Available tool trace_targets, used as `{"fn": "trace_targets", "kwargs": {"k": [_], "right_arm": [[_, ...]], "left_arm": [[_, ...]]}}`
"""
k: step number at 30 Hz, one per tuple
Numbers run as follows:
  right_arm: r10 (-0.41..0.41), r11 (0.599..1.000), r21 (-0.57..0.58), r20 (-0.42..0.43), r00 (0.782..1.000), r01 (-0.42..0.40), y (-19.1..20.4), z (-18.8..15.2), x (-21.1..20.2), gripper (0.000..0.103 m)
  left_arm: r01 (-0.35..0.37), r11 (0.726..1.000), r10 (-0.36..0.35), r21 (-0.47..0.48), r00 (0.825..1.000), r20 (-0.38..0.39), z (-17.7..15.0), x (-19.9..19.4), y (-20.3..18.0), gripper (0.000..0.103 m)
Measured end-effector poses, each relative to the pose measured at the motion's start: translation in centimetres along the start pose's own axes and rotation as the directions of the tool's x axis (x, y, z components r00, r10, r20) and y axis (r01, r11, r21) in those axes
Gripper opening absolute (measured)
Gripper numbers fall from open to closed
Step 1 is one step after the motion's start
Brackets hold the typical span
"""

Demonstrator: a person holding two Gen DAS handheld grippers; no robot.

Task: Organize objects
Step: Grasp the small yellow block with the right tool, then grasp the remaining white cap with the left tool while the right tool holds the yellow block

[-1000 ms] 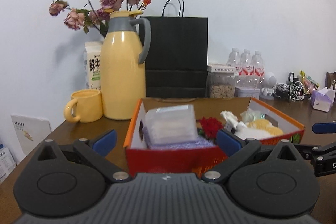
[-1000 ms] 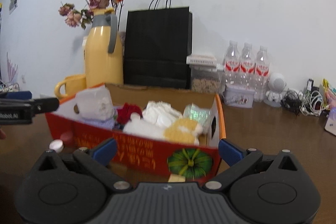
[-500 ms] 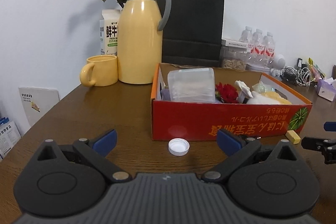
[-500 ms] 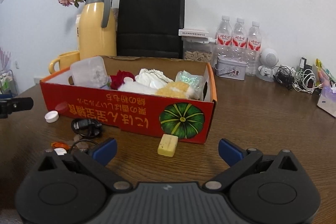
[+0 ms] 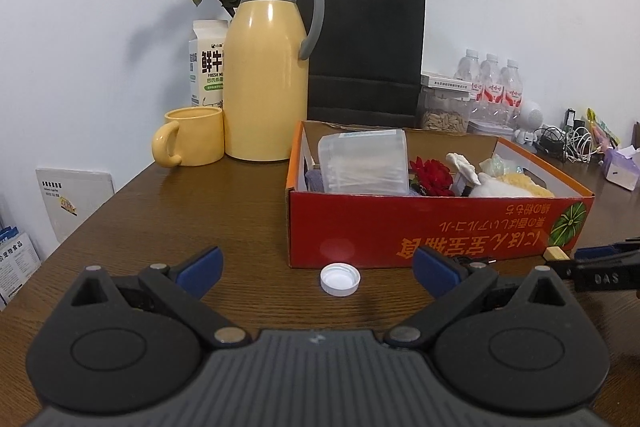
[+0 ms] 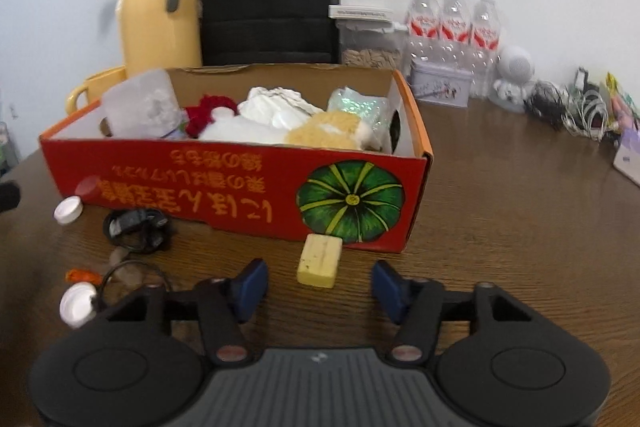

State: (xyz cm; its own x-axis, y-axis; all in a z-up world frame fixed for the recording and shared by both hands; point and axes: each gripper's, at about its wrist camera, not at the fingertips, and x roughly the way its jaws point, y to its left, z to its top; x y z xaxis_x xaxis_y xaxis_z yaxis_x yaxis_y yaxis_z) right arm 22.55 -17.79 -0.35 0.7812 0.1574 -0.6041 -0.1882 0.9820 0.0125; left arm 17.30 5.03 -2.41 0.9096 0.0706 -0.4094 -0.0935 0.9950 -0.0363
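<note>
The right claw (image 6: 318, 289) hung released, the yellow block (image 6: 320, 261) on the table (image 6: 500, 211) between its fingertips, touching the box (image 6: 240, 179). The left claw (image 5: 318, 267), also released, faced a cap (image 5: 340, 279). Closing squarely should probably grip the block without nudging the box.

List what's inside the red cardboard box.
In the red cardboard box: clear plastic container, red flower, white plush, yellow fluffy item, iridescent packet. Anything beneath them is hidden.
</note>
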Motion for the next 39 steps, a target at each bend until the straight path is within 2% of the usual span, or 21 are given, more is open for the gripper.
{"fn": "trace_targets", "kwargs": {"k": [4,6,8,9,14,19,23,32,39], "right_arm": [[-0.018,1.000,0.019,0.000,1.000,0.018,0.0,0.5,0.6,0.046],[-0.016,1.000,0.019,0.003,1.000,0.016,0.2,0.5,0.7,0.037],[-0.016,1.000,0.019,0.007,1.000,0.016,0.4,0.6,0.8,0.023],[-0.015,1.000,0.021,0.008,1.000,0.015,0.5,0.6,0.8,0.020],[0.004,1.000,0.028,0.019,1.000,-0.005,0.5,0.6,0.6,0.020],[0.021,1.000,-0.025,0.130,0.991,-0.018,1.5,0.2,-1.4,0.020],[0.027,0.998,-0.057,0.178,0.984,-0.017,2.4,-0.1,-2.6,0.020],[0.062,0.997,-0.061,0.213,0.975,-0.050,2.6,-0.2,-3.6,0.020],[0.070,0.996,-0.067,0.239,0.968,-0.056,2.7,-0.4,-4.3,0.020]], "left_arm": [[0.001,1.000,-0.001,0.001,1.000,0.000,0.0,0.0,0.0,0.103],[0.000,1.000,0.000,0.002,1.000,-0.001,0.0,0.0,0.0,0.103],[-0.001,1.000,0.001,0.003,1.000,-0.005,-0.1,0.0,0.0,0.103],[-0.003,1.000,0.003,0.004,1.000,-0.007,-0.1,0.1,0.0,0.103],[-0.009,1.000,0.009,0.004,1.000,-0.023,-0.2,0.4,0.0,0.103],[-0.019,1.000,0.019,0.005,0.999,-0.043,-0.3,0.9,0.0,0.103],[-0.032,0.999,0.033,0.011,0.998,-0.057,-0.4,1.2,-0.1,0.103],[-0.038,0.999,0.039,0.014,0.997,-0.071,-0.6,1.8,-0.2,0.103],[-0.060,0.998,0.057,-0.018,0.991,-0.120,-0.2,3.4,-0.1,0.103]]}}
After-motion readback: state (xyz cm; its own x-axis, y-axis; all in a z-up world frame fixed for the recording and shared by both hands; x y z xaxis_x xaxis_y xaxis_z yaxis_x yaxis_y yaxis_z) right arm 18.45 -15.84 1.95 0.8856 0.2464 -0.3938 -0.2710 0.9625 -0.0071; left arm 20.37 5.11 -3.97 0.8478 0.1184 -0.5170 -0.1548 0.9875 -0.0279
